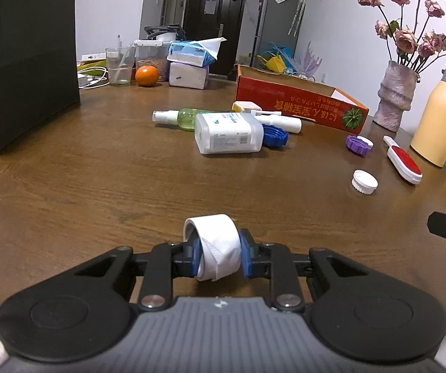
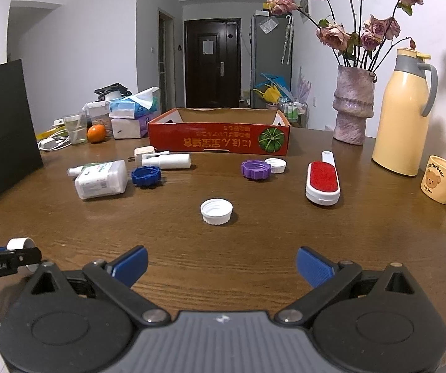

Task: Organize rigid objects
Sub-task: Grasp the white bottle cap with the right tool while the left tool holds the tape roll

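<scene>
My left gripper (image 1: 218, 253) is shut on a white tape roll (image 1: 216, 245) and holds it just above the near part of the wooden table (image 1: 98, 186); the roll also shows in the right wrist view (image 2: 21, 244). My right gripper (image 2: 221, 264) is open and empty, near the table's front edge. A white cap (image 2: 216, 211) lies in front of it. Farther off lie a red lint brush (image 2: 322, 180), a purple cap (image 2: 255, 170), a blue cap (image 2: 147, 176), a white square bottle (image 2: 102, 180) and a white spray bottle (image 2: 167, 160). An open red cardboard box (image 2: 220, 140) stands behind them.
A black paper bag (image 2: 2, 130) stands at the left. A vase of dried roses (image 2: 352, 105), a yellow thermos jug (image 2: 404, 115) and a bear mug (image 2: 443, 181) stand at the right. Tissue packs (image 2: 129, 118), an orange (image 2: 96, 133) and a glass (image 2: 76, 127) sit at the back left.
</scene>
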A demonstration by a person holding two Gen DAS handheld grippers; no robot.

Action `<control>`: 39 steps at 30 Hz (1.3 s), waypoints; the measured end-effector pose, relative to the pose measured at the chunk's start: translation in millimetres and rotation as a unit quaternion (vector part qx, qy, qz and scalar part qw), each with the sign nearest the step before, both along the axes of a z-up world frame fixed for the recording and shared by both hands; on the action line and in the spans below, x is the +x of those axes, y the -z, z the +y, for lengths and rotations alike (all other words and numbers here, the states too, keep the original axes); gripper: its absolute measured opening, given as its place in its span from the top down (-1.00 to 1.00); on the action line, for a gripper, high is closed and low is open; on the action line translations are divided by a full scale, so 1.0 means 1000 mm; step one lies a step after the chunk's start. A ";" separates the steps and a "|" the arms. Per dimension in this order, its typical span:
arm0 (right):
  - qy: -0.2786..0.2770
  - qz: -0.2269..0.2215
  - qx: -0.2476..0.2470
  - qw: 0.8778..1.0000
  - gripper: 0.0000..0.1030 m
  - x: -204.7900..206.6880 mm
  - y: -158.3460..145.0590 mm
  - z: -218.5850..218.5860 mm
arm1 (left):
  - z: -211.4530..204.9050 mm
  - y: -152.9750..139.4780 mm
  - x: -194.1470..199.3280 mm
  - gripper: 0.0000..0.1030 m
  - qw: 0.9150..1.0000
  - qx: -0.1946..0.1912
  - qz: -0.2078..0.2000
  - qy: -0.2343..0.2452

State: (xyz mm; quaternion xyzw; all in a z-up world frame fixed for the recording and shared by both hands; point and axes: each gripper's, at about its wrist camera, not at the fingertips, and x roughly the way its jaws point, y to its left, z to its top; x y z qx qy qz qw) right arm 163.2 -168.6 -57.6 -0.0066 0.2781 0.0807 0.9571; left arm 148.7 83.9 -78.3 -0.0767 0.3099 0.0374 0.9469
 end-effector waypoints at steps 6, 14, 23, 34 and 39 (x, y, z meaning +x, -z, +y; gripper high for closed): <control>0.003 -0.001 0.000 1.000 -0.97 0.015 -0.001 -0.003 | -0.005 -0.009 0.013 0.51 1.000 0.004 -0.010 0.006; 0.002 -0.001 -0.003 1.000 -0.96 0.042 -0.001 -0.002 | -0.013 -0.020 0.037 0.51 1.000 0.014 -0.022 0.013; -0.016 0.001 -0.009 1.000 -0.80 0.077 0.003 0.007 | -0.017 -0.029 0.062 0.51 0.999 0.017 -0.033 0.018; -0.043 0.044 -0.024 0.998 -0.25 0.130 0.029 0.021 | -0.026 -0.029 0.090 0.51 0.999 0.021 -0.028 0.027; -0.053 0.053 -0.025 0.997 -0.17 0.141 0.034 0.025 | -0.031 -0.030 0.099 0.51 0.999 0.021 -0.029 0.032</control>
